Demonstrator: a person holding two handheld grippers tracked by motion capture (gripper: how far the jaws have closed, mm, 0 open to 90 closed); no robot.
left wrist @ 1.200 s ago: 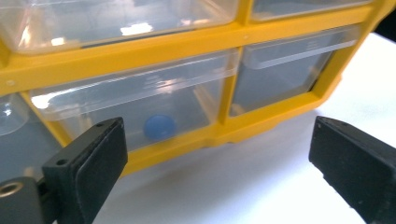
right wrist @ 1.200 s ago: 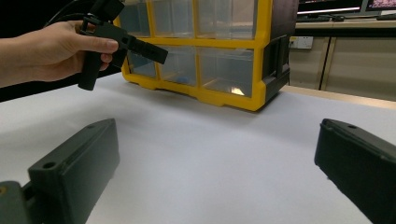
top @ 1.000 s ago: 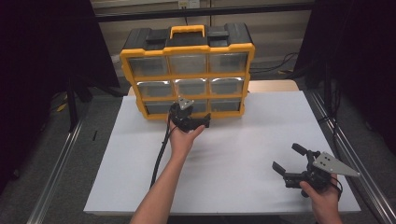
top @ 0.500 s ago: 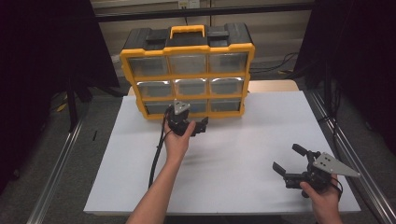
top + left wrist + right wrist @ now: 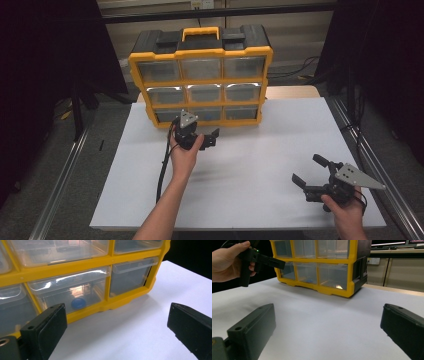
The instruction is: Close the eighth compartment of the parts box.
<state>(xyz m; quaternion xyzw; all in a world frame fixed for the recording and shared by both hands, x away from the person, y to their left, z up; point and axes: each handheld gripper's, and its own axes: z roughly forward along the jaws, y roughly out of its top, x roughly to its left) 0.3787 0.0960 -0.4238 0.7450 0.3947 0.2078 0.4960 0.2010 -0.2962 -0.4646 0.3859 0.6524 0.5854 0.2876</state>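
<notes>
Currently the left gripper (image 5: 200, 138) hangs just in front of the bottom row of the yellow drawer organizer (image 5: 201, 50), fingers (image 5: 46, 325) spread wide and grasping nothing. Straight ahead of those fingers, in the left gripper view, sits the bottom middle drawer (image 5: 71, 291), fully seated in its frame, with a small blue round object (image 5: 78, 303) inside. The bottom right drawer (image 5: 130, 275) lies ahead toward the right finger, also closed.

The right gripper (image 5: 312, 176) idles well apart from the organizer, near the close edge of the white worktop (image 5: 260, 165), fingers (image 5: 253, 330) released, empty; bare worktop lies between them.

Judgement: early stage. The approach to the bottom row looks nearly complete, but no drawer is touched. All nine drawers appear shut in the high view. Left to do: close the gap, catch the drawer's lip, pull it out, then reach the blue object.
</notes>
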